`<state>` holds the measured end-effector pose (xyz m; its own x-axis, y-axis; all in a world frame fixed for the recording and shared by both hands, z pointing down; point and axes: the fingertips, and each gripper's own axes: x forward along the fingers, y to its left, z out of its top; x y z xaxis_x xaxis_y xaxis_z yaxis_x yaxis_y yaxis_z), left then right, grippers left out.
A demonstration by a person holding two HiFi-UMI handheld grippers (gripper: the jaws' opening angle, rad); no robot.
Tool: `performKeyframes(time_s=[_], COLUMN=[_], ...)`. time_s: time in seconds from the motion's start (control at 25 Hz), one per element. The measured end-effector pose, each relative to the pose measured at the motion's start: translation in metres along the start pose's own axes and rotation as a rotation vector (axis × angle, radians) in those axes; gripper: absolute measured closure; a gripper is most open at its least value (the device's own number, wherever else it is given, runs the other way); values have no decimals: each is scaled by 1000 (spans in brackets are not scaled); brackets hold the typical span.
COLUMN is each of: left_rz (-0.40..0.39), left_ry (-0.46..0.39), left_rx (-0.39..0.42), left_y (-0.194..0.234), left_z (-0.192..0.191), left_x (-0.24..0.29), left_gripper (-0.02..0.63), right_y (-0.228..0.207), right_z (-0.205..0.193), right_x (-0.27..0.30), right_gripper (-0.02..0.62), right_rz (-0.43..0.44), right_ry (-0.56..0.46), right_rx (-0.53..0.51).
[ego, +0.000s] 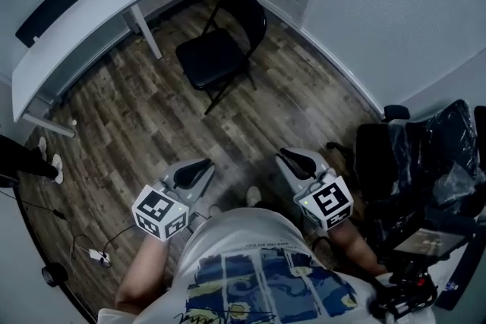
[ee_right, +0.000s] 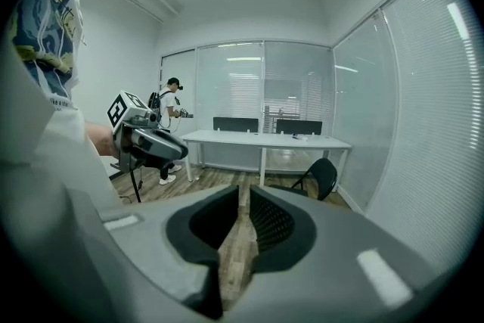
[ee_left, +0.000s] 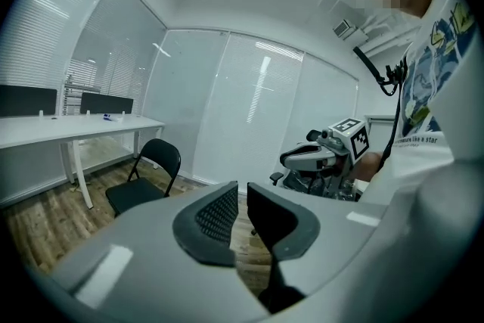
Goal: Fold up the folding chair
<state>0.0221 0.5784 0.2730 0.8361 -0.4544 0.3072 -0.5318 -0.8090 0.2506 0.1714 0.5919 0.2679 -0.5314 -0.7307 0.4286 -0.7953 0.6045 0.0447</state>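
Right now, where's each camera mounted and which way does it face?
Head view: on the person's head, facing steeply down at floor and open folding chair; shows shirt, forearms, left hand-held gripper, right hand-held gripper.
Left gripper view: on the left hand-held gripper, looking along its jaws toward the glass wall; person's torso at right.
Right gripper view: on the right hand-held gripper, facing the white desk; torso at left.
Shared: both gripper views catch the folding chair and the opposite hand-held gripper.
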Motion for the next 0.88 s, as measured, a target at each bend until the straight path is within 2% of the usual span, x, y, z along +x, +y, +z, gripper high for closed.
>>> performKeyframes(time_s=[0.44,0.64,0.88], left_rz=[107,157,175], left_ry=[-9,-6,9], left_rx=[-30,-43,-49], left_y=[0,0,3], left_z=[16,20,23], left_x=[63,80,95], left_gripper=[561,561,561], right_y=[-63,-90,-114], right_z=[-23,-35,-47], right_x=[0,-3,1], right_gripper=[560,560,560], right_rz=[99,107,89], right_ry=[13,17,20], right_rx=[-10,-6,30])
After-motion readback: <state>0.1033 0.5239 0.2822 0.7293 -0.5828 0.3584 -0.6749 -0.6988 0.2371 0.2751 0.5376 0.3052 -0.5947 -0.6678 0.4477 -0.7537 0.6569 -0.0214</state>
